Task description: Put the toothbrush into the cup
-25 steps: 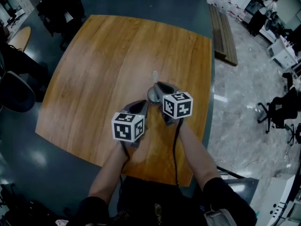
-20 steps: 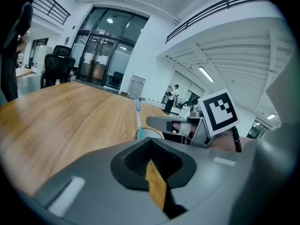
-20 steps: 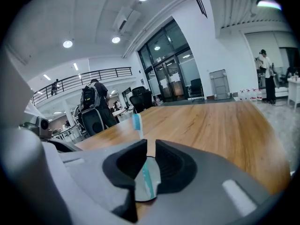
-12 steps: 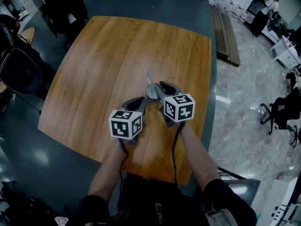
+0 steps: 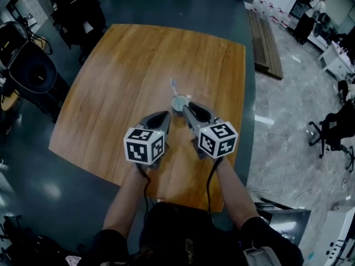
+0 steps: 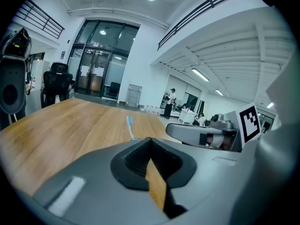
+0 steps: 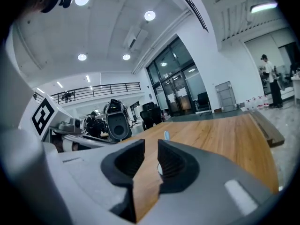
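A small pale cup (image 5: 179,101) stands on the wooden table (image 5: 122,76), and the toothbrush (image 5: 173,85) stands in it with its blue-tipped head leaning up and away. My right gripper (image 5: 187,107) sits just at the cup's near side, jaws slightly apart and holding nothing. To its left and a bit nearer lies my left gripper (image 5: 165,116), shut and empty. The left gripper view shows the toothbrush (image 6: 130,126) rising beyond the left gripper (image 6: 150,142). In the right gripper view the brush head (image 7: 166,135) peeks over the right gripper (image 7: 150,148).
The table's right edge (image 5: 248,93) runs close to the cup, with a dark floor below. A wooden bench (image 5: 265,37) lies beyond it. Office chairs (image 5: 30,71) stand off the table's left side. A person (image 5: 310,13) stands far off at the upper right.
My right gripper has drawn back from the cup toward me, leaving the toothbrush standing in it. The left gripper has shifted slightly toward me too.
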Tool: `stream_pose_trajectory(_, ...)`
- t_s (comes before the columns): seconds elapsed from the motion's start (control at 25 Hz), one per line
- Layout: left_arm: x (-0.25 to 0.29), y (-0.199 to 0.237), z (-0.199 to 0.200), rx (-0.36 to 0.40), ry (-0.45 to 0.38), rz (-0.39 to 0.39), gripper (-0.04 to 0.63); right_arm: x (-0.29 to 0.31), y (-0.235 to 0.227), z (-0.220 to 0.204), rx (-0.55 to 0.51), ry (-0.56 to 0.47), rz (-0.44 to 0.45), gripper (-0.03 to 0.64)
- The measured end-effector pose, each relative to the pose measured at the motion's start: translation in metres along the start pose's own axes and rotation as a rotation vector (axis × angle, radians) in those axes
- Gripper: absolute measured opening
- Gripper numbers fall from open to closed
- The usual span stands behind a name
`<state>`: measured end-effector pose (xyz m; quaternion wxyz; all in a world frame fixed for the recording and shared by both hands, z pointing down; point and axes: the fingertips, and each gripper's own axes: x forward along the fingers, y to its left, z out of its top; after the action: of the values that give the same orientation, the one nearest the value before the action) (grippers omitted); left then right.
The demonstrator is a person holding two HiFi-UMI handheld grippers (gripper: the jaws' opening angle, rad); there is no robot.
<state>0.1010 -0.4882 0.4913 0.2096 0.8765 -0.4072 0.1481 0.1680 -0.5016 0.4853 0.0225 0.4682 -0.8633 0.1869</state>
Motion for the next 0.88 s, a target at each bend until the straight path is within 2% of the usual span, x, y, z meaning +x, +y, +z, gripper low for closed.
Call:
stream_pose_trajectory(0.36,-0.052,-0.015,0.005,0.032,-0.057,-0.066,0.008,-0.035,0.056,-0.010,-0.031,-0.009,-0.080,0.063)
stream_pose_trajectory(0.68,-0.116,-0.037,-0.003,0.051,-0.097,-0.128,0.008,-0.077,0.116,-0.004,-0.056,-0.078,-0.143,0.006)
stream_pose_trajectory(0.88,-0.152,-0.053,-0.006,0.071,-0.122,-0.154,0.007,-0.104,0.147,0.001,-0.047,-0.125,-0.164,0.003)
